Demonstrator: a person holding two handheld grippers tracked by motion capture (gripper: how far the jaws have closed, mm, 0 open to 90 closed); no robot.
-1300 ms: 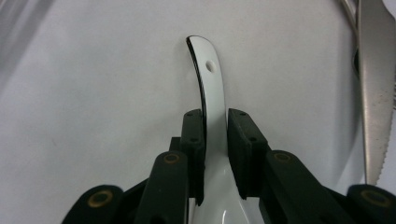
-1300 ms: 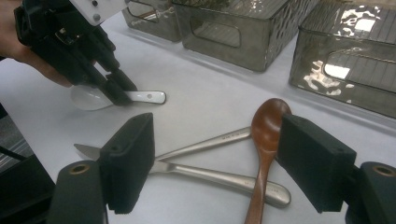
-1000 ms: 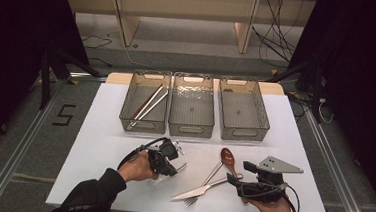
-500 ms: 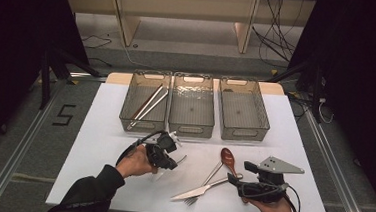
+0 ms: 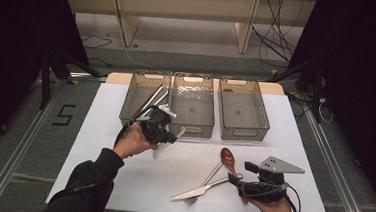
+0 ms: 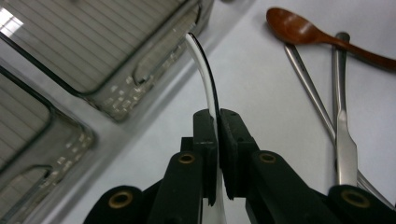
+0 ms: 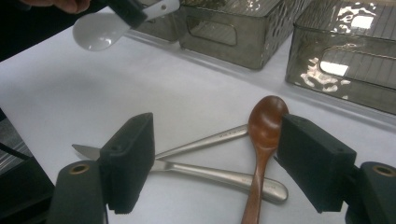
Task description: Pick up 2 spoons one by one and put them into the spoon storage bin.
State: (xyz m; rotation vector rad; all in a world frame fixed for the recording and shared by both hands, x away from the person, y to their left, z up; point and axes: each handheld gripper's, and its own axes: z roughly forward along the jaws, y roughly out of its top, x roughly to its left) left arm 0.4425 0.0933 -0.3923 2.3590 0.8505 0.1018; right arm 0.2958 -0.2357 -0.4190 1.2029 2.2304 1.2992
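The left gripper [image 5: 167, 129] pinches a white spoon [image 6: 205, 77] edge-on between its pressed-together black jaws — in the left gripper view the thin curved handle rises from the jaw tips toward the wall of the middle bin [image 5: 192, 106]. In the high view the gripper is held above the desk [image 5: 98, 145], just in front of the gap between the left bin [image 5: 144, 100] and the middle bin, with the spoon's white ends showing on either side of it. The right gripper view catches the spoon's white bowl [image 7: 98, 30] hanging clear of the desk surface, near the front wall of a bin.

The right gripper [image 5: 238, 182] sits low at the near right of the desk, its jaws spread wide and holding nothing. Between and just ahead of those jaws lies a wooden spoon [image 7: 264, 135], its bowl pointing toward the bins and its handle crossing over a steel knife [image 7: 219, 176] and a steel fork [image 7: 201, 142] — all three lie on the desk in a loose pile. The left bin holds a pair of long metal utensils [image 5: 151, 99] leaning on its rim. The right bin [image 5: 243, 110] stands beside the middle one.
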